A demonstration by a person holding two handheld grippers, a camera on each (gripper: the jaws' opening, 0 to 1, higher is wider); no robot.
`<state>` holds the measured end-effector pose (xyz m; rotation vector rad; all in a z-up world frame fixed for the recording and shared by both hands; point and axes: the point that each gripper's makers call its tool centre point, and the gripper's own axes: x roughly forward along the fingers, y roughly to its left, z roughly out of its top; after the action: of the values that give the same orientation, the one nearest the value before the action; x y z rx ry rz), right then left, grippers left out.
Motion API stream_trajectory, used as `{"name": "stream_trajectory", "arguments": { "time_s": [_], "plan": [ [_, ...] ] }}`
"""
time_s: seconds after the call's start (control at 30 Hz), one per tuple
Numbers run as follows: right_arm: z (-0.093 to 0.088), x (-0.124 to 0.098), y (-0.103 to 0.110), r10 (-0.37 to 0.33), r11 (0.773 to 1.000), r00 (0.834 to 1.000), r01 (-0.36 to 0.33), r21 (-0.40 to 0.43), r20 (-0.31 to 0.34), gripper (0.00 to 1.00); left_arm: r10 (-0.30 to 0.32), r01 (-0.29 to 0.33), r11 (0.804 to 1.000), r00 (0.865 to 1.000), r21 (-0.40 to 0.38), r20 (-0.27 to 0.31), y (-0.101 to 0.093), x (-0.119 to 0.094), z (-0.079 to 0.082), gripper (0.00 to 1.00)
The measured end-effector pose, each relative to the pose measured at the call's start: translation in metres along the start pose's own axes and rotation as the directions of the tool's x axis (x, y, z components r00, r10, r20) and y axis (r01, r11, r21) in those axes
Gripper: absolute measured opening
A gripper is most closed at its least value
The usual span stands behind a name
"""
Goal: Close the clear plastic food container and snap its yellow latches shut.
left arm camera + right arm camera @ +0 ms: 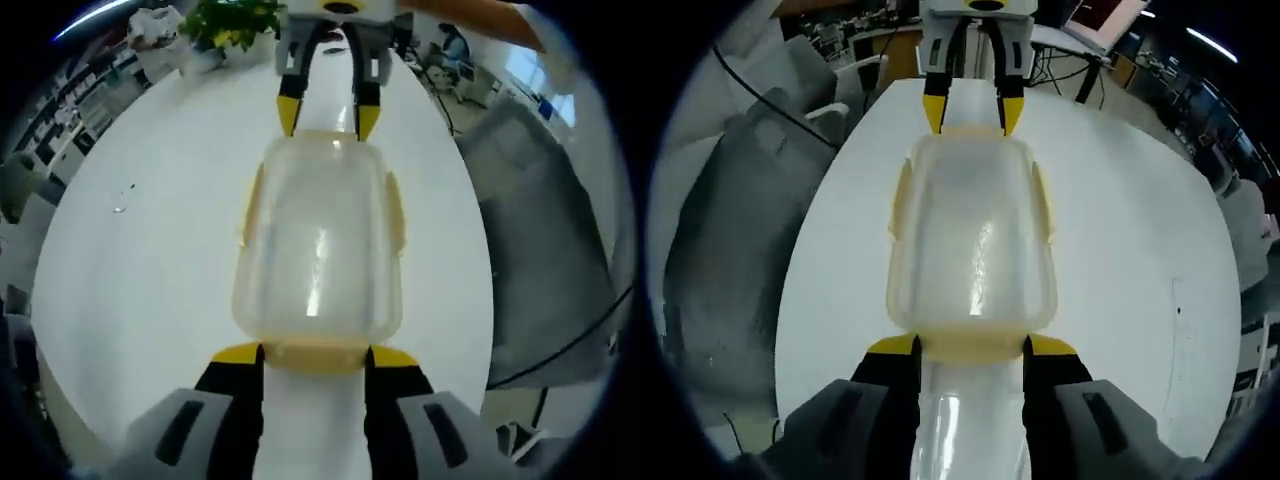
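Sitting at the near end of the clear container (318,245), the left gripper (315,357) has its two yellow-tipped jaws spread wide, one at each near corner. Looks like the tips touch the container's short end by the yellow latch (318,356) there, but can't tell if they press it.

The container is in the middle of the white tabletop (150,260), lid on top, w/ pale yellow latches along its long sides too (396,212). At its far end in the left gripper view is the right gripper (328,112), jaws also spread wide, tips at the far short end.

In the right gripper view it's the same from the other side: right gripper (971,348) jaws wide at the near end of the container (972,245), near latch (971,347) btwn the tips. Left gripper (966,110) is at the far end.

Further off, left gripper view: a gray chair (540,250) beside the tabletop, a green plant (232,22) at the far end, and a person seated at a desk (455,45) way back.
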<state>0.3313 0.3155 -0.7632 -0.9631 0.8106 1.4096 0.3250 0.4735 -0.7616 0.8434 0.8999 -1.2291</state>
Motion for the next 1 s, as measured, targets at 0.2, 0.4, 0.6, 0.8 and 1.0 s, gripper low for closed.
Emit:
{"name": "stream_trajectory", "arguments": {
  "time_s": [0.2,0.4,0.6,0.8,1.0],
  "plan": [
    [-0.024,-0.042,0.003,-0.04,0.999,0.999,0.04,0.004,0.01,0.37,0.025,-0.025,0.999,1.0,0.03,0.019,-0.002,-0.006,0.045,0.35],
    [-0.064,-0.07,0.007,-0.074,0.997,0.997,0.074,0.018,-0.011,0.37,0.027,-0.029,0.998,0.999,0.06,0.033,-0.003,0.01,0.091,0.35],
    [-0.105,-0.086,0.01,-0.081,0.996,0.996,0.082,0.039,-0.03,0.37,0.009,-0.012,0.996,0.999,0.084,0.035,-0.006,0.034,0.13,0.35],
    [-0.138,-0.096,0.006,-0.088,0.994,0.995,0.09,0.061,-0.036,0.37,-0.001,-0.001,0.995,1.0,0.104,0.02,-0.002,0.051,0.16,0.35],
    [-0.164,-0.099,0.002,-0.083,0.993,0.996,0.085,0.079,-0.036,0.37,-0.021,0.021,0.994,1.0,0.111,0.004,0.002,0.068,0.179,0.35]
  ]
}}
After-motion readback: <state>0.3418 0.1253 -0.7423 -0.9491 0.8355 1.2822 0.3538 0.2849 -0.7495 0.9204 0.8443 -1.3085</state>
